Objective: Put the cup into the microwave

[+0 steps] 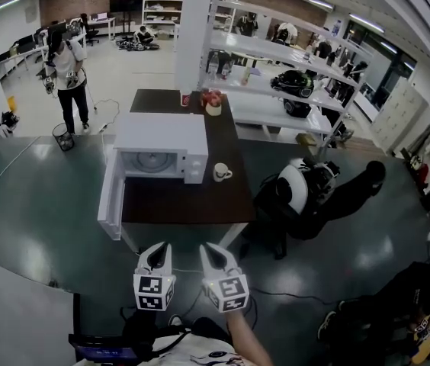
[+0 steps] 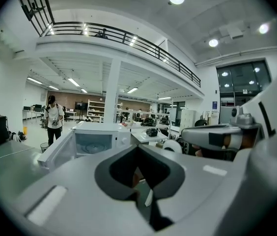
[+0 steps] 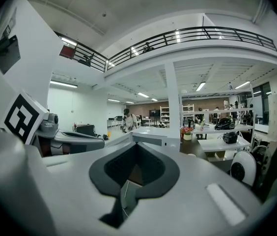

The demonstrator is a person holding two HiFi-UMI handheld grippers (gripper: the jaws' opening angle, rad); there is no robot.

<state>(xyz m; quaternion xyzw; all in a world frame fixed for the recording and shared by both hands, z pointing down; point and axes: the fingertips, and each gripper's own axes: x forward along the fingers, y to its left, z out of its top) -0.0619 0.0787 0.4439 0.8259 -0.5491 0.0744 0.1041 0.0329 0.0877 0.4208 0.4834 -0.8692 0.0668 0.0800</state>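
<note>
Cup (image 1: 221,172) stood on the dark table (image 1: 188,208) at frame centre, just right of the white microwave (image 1: 162,136), whose door (image 1: 111,197) hung open. Left gripper (image 1: 156,252) and right gripper (image 1: 213,252) hovered at bottom centre, both with jaws together, empty.

The left tool (image 1: 157,252) and the right tool (image 1: 212,253) look alike: smooth, pale grey shells that taper to a point, lined in black on the inside. Behind each sits a white cube (image 1: 153,293) printed with black square markers. Seen from its own camera, each tool is two broad grey halves around a dark, heart-shaped hollow. The person wears a white top (image 1: 200,351) crossed by dark straps (image 1: 163,343).
</note>
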